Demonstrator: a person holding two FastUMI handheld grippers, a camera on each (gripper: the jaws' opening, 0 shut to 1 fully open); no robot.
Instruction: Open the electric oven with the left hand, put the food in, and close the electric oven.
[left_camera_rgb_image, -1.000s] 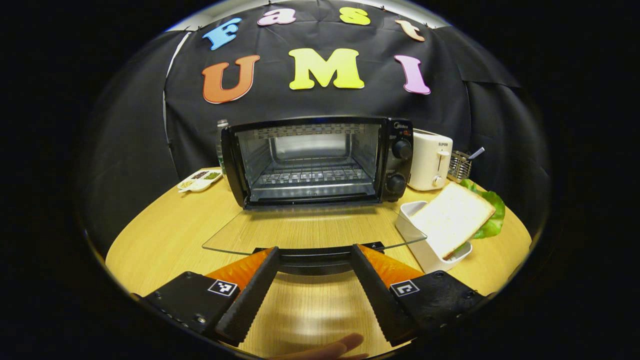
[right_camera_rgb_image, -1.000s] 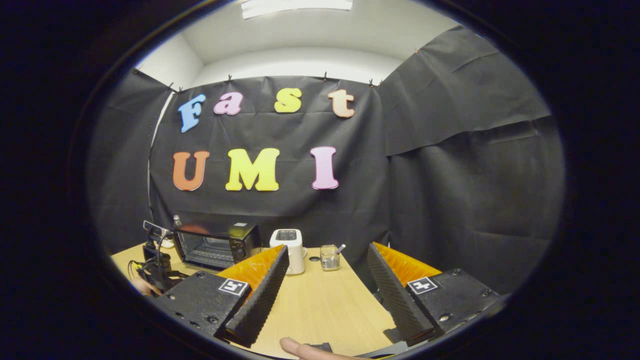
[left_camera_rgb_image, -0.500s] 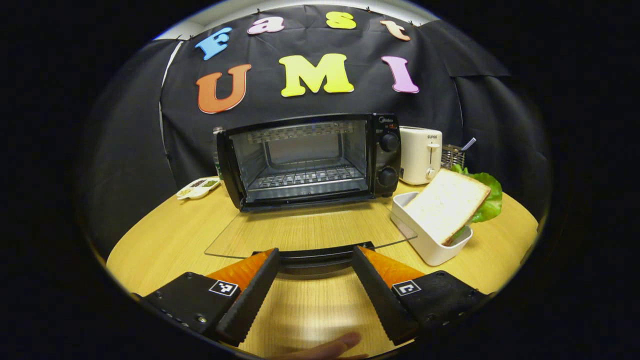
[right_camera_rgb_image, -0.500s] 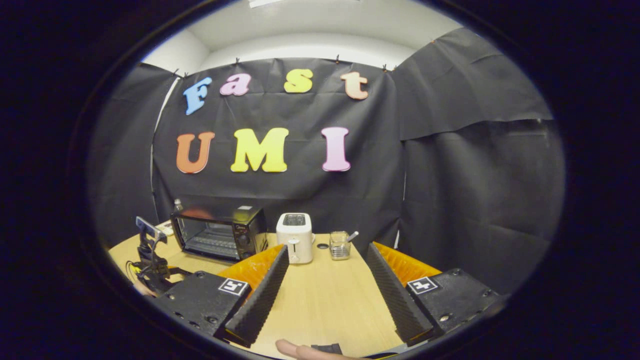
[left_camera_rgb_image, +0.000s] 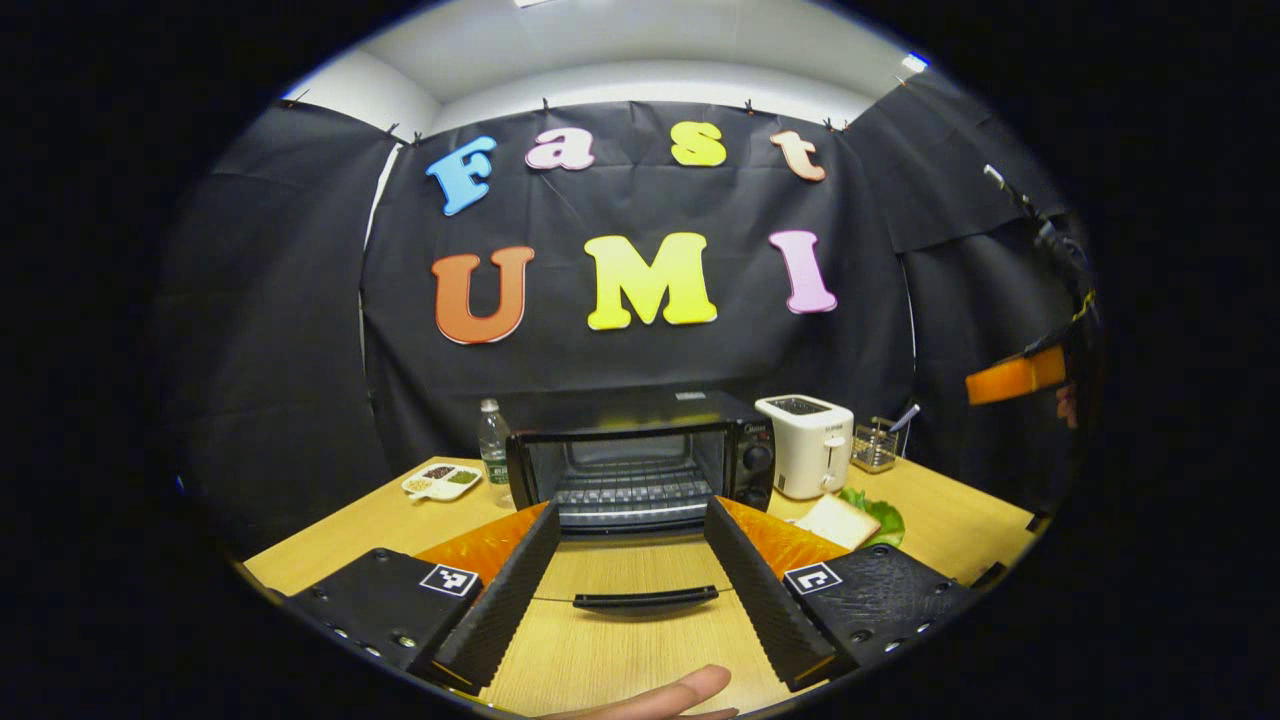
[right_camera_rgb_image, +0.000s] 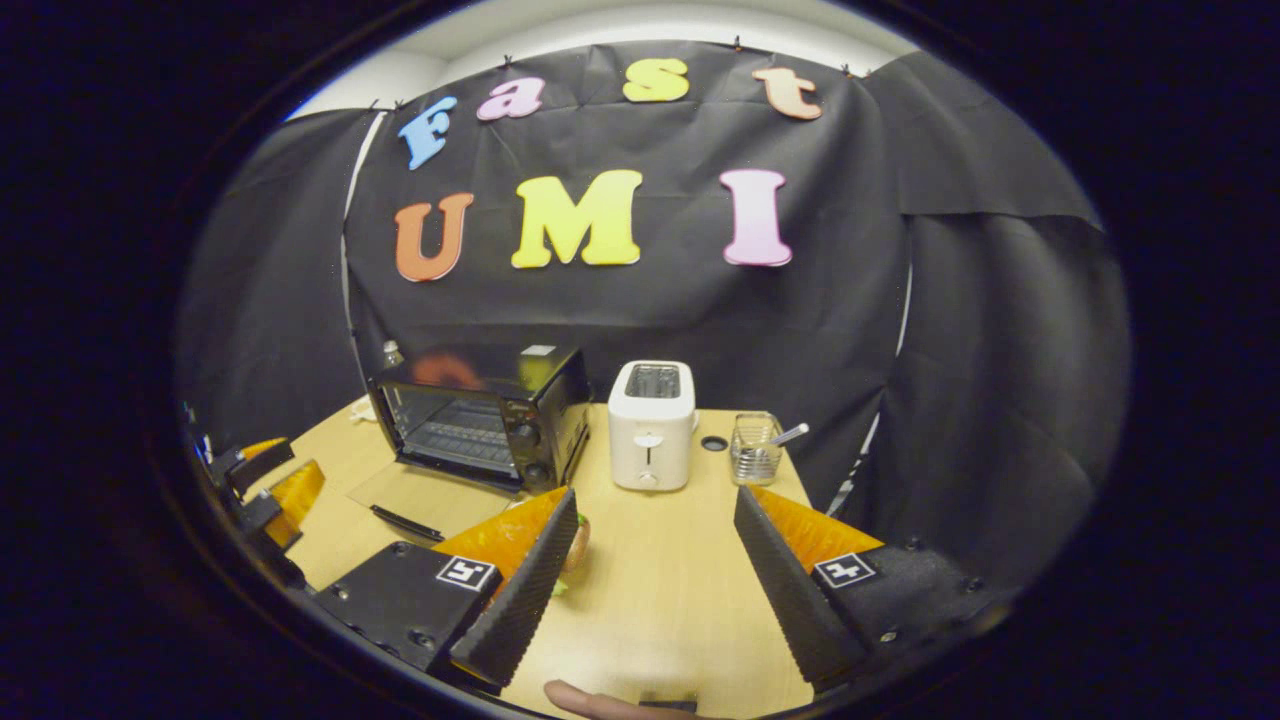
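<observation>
Electric oven (left_camera_rgb_image: 640, 460) at the back of the tabletop (left_camera_rgb_image: 350, 530), door (left_camera_rgb_image: 640, 575) dropped flat in front of it, handle (left_camera_rgb_image: 645, 600) toward the near edge. Toaster (left_camera_rgb_image: 805, 445) just right of it; wire holder (left_camera_rgb_image: 878, 445) farther right. Bottle (left_camera_rgb_image: 491, 440) and divided dish (left_camera_rgb_image: 442, 480) toward the back left corner. Bread slice (left_camera_rgb_image: 838, 520) on lettuce (left_camera_rgb_image: 880, 518), right of the door.

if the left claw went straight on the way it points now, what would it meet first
Probably the black handle of the oven's lowered glass door, lying between the open left claw fingers; beyond it, the open oven. Depth is hard to judge.
</observation>
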